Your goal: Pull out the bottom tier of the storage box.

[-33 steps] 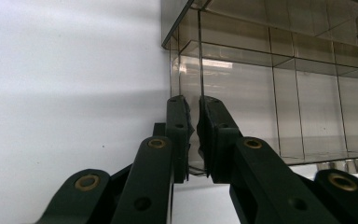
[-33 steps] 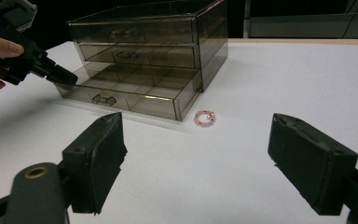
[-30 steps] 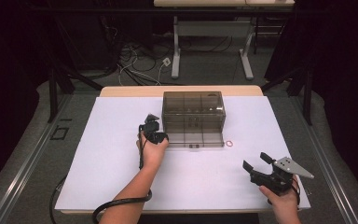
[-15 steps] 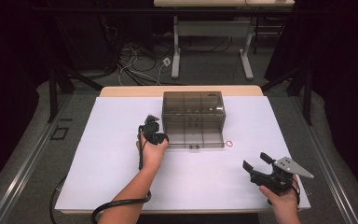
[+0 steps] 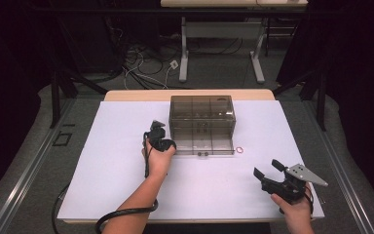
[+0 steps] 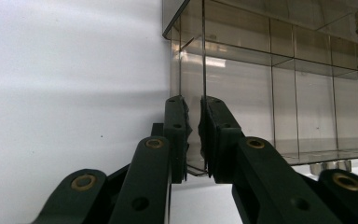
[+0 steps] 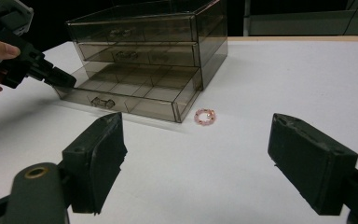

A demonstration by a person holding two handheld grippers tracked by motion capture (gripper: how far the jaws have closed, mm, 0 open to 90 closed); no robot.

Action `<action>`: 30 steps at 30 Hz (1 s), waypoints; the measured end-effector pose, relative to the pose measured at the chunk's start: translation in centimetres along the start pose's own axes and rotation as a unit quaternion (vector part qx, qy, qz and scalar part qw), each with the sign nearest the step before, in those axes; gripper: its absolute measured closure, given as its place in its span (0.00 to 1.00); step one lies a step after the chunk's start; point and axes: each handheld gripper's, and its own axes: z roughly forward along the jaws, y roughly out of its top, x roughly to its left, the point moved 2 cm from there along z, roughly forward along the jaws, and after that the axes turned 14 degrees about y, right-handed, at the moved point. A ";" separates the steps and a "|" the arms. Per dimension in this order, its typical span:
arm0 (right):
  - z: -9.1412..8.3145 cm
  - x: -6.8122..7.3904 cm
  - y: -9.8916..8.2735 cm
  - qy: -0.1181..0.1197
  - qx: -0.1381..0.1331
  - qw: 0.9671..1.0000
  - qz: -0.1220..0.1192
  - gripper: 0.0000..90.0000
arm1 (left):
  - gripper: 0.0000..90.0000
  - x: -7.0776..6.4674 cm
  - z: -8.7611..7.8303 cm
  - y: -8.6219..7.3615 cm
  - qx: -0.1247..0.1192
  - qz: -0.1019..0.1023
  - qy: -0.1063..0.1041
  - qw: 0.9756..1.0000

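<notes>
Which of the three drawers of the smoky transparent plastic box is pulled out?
The bottom drawer of the smoky transparent plastic drawer box: it sticks out in front, while the two drawers above sit flush. The left gripper clamps its corner wall.

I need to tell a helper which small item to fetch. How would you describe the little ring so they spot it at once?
Start at the smoky see-through drawer box in the middle of the white table. Look just off its front corner on the person's right, near the pulled-out bottom drawer. The ring lies flat there: a tiny pink beaded loop, the one bright item.

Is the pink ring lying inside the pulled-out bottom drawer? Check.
No, the pink ring lies on the white table beside the drawer's corner.
</notes>
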 end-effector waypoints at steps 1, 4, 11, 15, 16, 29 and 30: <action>0.0 0.0 0.0 0.000 -0.001 1.000 0.001 0.20 | 0.88 0.0 0.0 0.0 0.000 -0.001 -0.002 1.000; 0.0 0.0 0.0 0.000 0.000 1.000 0.000 0.20 | 0.87 -0.1 -0.1 0.1 -0.002 -0.001 -0.003 1.000; 0.0 0.0 0.0 -0.001 -0.001 1.000 0.001 0.20 | 0.84 -0.1 -0.2 0.2 -0.002 -0.002 -0.007 1.000; 0.0 0.0 0.0 -0.001 0.000 1.000 0.000 0.20 | 0.80 0.0 -0.3 0.3 -0.002 -0.001 -0.009 1.000; 0.0 0.0 0.0 -0.001 0.000 1.000 0.000 0.20 | 0.79 0.0 -0.3 0.3 -0.002 -0.001 -0.009 1.000; 0.0 0.0 0.0 -0.001 -0.001 1.000 0.001 0.20 | 0.70 0.1 -1.2 0.8 -0.018 -0.001 -0.024 1.000; 0.0 0.0 0.0 -0.001 0.000 1.000 -0.001 0.20 | 0.70 0.1 -1.3 0.8 -0.017 -0.002 -0.028 0.999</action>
